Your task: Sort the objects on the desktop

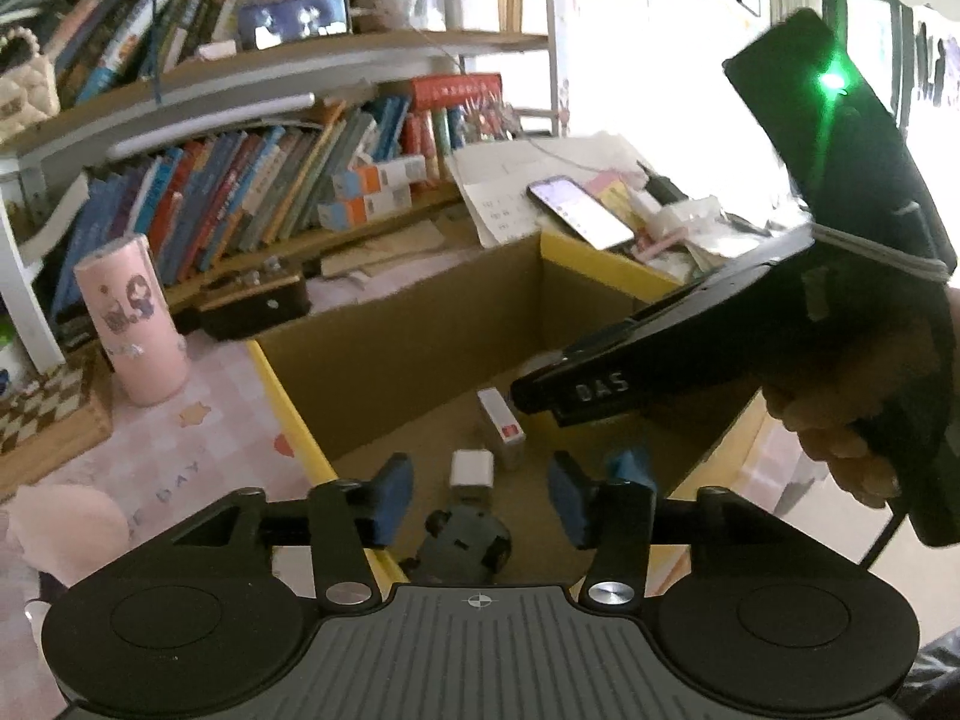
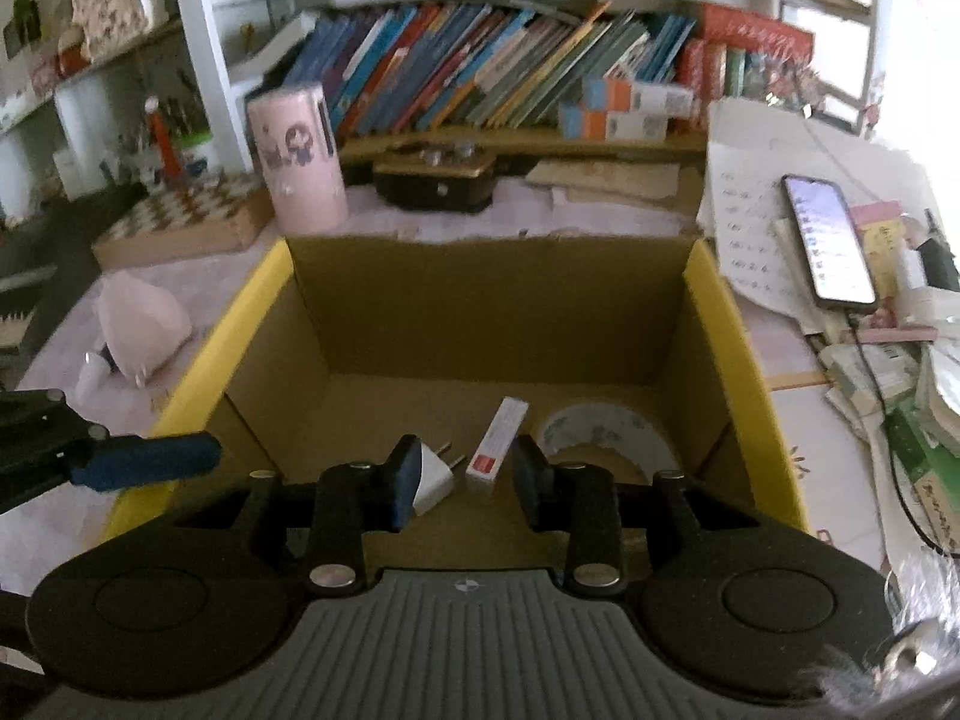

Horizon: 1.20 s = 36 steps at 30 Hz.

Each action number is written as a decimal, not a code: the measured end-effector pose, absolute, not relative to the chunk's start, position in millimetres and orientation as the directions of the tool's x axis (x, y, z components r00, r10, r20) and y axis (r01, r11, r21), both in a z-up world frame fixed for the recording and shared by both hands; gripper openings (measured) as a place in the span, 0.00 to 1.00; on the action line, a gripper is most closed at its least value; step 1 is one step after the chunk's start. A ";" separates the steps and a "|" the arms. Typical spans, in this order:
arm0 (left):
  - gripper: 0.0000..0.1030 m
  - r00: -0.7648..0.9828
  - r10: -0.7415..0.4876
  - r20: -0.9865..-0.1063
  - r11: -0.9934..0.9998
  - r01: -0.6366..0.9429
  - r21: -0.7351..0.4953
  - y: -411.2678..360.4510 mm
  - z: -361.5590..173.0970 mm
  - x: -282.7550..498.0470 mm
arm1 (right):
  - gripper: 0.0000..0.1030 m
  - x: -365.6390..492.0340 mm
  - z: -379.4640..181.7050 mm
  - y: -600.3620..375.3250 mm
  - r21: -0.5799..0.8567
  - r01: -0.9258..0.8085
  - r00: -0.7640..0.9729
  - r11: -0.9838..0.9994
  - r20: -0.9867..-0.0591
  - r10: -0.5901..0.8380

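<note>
The open cardboard box (image 2: 384,324) with yellow side rims sits on the desk (image 1: 198,462), and the sorted things lie on its floor. A white plug adapter (image 2: 435,480) rests near the front, prongs pointing toward the back wall; in the right wrist view it lies just beside the left pad of the right tool (image 2: 465,480), partly covered by it, and whether they touch I cannot tell. Just right of it lies a small white carton with a red end (image 2: 495,441), and right of that a pale round plate (image 2: 606,435), against the box's right wall. In the left wrist view a dark grey toy-like object (image 1: 465,543) lies nearest the camera, the adapter (image 1: 472,468) behind it.

The left tool (image 1: 480,495) hangs over the box with its blue pads parted and nothing between them. The right tool's pads are also apart, grasping nothing.

Outside the box, a pink cylinder (image 2: 297,156) stands to the left by a chessboard (image 2: 180,219). A lit phone (image 2: 831,240) lies on papers to the right. Books (image 2: 480,72) fill the shelf behind.
</note>
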<state>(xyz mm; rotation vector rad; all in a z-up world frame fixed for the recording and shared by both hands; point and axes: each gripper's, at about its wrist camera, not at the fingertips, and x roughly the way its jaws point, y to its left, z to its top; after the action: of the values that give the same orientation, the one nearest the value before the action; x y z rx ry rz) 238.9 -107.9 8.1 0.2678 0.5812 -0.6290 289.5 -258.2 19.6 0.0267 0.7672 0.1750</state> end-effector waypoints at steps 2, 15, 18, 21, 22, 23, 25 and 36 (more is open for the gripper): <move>0.50 0.669 -0.476 -0.571 0.784 0.617 0.070 -106.4 11.4 236.7 | 0.35 282.8 24.9 -259.2 0.084 -0.127 0.731 0.988 -0.665 0.151; 0.61 0.737 -0.505 -0.448 0.808 0.586 0.054 -73.8 33.0 210.1 | 0.40 218.9 47.6 -260.8 0.133 0.105 0.848 0.985 -0.530 -0.019; 0.61 0.731 -0.530 -0.430 0.797 0.603 0.043 -65.0 35.1 200.7 | 0.40 200.6 50.1 -257.1 0.141 0.159 0.860 0.977 -0.506 -0.067; 0.62 0.714 -0.556 -0.425 0.779 0.626 0.032 -57.1 36.1 190.2 | 0.40 185.0 49.6 -254.1 0.153 0.214 0.857 0.965 -0.504 -0.110; 0.62 0.709 -0.564 -0.424 0.773 0.633 0.030 -54.5 36.4 186.7 | 0.40 180.2 49.2 -252.1 0.156 0.228 0.854 0.961 -0.507 -0.120; 0.62 0.703 -0.573 -0.422 0.766 0.642 0.028 -51.8 36.6 182.6 | 0.40 175.2 48.5 -249.6 0.160 0.241 0.850 0.957 -0.510 -0.129; 0.62 0.691 -0.588 -0.421 0.753 0.657 0.027 -47.0 36.2 174.7 | 0.40 167.0 47.7 -243.7 0.154 0.262 0.844 0.953 -0.516 -0.148; 0.64 0.644 -0.620 -0.448 0.725 0.688 -0.015 -12.7 25.8 127.5 | 0.45 100.3 36.8 -200.5 0.122 0.327 0.808 0.937 -0.551 -0.210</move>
<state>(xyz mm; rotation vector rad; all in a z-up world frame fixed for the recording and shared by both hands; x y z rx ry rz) 127.5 -12.7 25.8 0.1622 0.4480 -0.7490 100.3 -200.5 36.8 0.2161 0.5616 -0.2895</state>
